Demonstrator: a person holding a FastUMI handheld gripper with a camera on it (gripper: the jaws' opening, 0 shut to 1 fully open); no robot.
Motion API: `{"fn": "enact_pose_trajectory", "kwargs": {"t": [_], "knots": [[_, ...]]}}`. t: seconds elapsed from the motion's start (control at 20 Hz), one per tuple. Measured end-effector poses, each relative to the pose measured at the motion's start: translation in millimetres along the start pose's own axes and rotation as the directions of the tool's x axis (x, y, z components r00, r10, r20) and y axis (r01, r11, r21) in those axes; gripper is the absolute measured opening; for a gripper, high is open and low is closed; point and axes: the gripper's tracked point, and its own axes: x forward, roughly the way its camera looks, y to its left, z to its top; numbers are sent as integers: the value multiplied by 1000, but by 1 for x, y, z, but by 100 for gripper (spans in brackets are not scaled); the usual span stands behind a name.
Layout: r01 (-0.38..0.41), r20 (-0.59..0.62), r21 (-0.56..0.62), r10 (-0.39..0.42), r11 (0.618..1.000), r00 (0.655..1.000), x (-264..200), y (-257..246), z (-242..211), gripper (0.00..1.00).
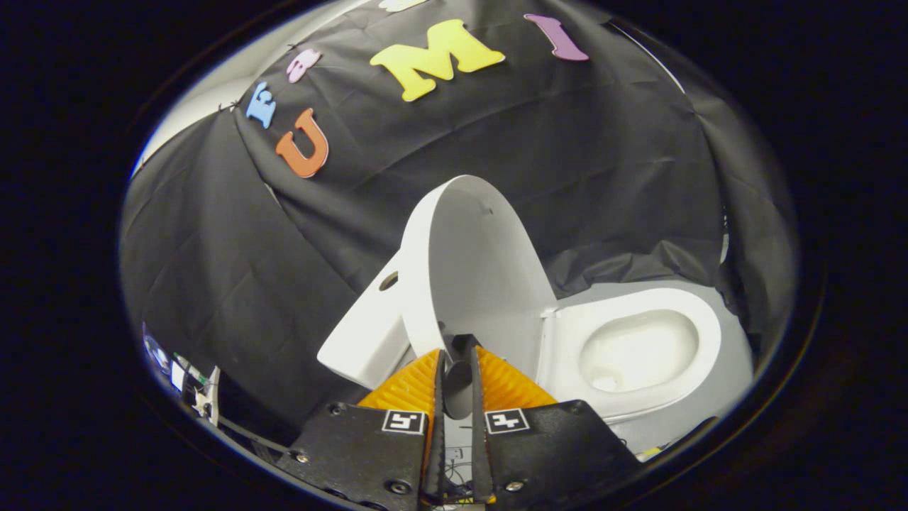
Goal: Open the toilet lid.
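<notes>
- Your gripper (pixel 457 348) has its fingers (pixel 415 380) drawn close together, with only a narrow slot left between them.
- The lower edge of the toilet lid (pixel 475 270) sits in that slot, so the fingers are clamped on the lid's rim, one to each side of it.
- You are looking at the lid's smooth inner face; it is raised and stands roughly upright, rising away from the fingertips toward the booth wall (pixel 567 156).
- A small dark mark shows near the top of the lid's inner face.
- Beside the lid, on the side of your right finger, the toilet seat (pixel 699 319) lies flat on the rim, fully uncovered.
- The bowl (pixel 638 351) is open to view inside the seat ring, white and hollow.
- The seat meets the lid at the hinge line (pixel 545 312), just beyond the right fingertip.
- On the other side of the lid, a white cistern (pixel 362 330) leans away at an angle; it has a small dark oval opening on its face, close to the lid's edge.
- The black cloth wall hangs behind the toilet and is bunched in folds where it reaches the seat.
- Two square black-and-white markers (pixel 404 421) sit on the gripper body, one behind each finger.
- Off beyond your left finger, low against the cloth, there is a small cluster of cables and hardware (pixel 191 387); it is too small to tell what it is.
</notes>
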Motion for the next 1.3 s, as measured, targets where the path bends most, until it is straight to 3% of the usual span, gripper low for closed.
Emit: {"fn": "enact_pose_trajectory", "kwargs": {"t": [0.5, 0.95, 1.05, 1.15, 1.3], "knots": [[28, -30, -116, -32, 993, 999, 26, 42, -15, 18], [70, -27, -146, -74, 987, 997, 25, 43, -14, 18], [29, -41, -152, -36, 988, 999, 21, 50, -15, 23], [-37, -21, -130, 35, 991, 999, 5, 62, -4, 37], [-57, 30, -142, 61, 988, 998, -17, 64, 16, 57]]}}
